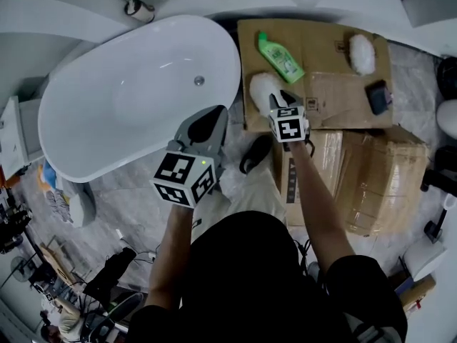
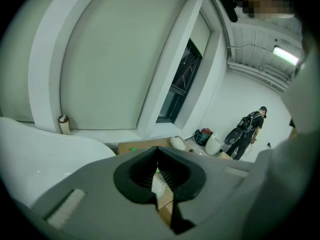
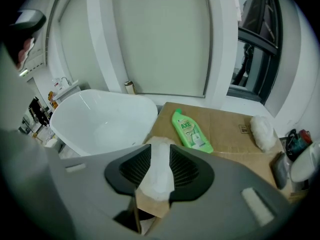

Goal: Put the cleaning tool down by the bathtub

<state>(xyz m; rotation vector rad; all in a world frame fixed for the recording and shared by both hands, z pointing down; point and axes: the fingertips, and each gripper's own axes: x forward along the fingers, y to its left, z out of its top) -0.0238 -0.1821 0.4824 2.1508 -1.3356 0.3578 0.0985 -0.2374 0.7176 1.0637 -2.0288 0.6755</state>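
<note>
Right gripper view shows the cleaning tool, a soft white pad, pinched between the jaws of the right gripper. It hangs over the near corner of the cardboard box, just beside the bathtub. The putting-down step looks to be in hand but not done. I think the next move is to lower the pad onto the box corner and open the jaws. The green bottle lies close by, so the pad should stay on the near side of it. Only 1 thin strip of floor runs between tub rim and box edge. The left gripper is above that strip with its jaws closed on nothing.
</note>
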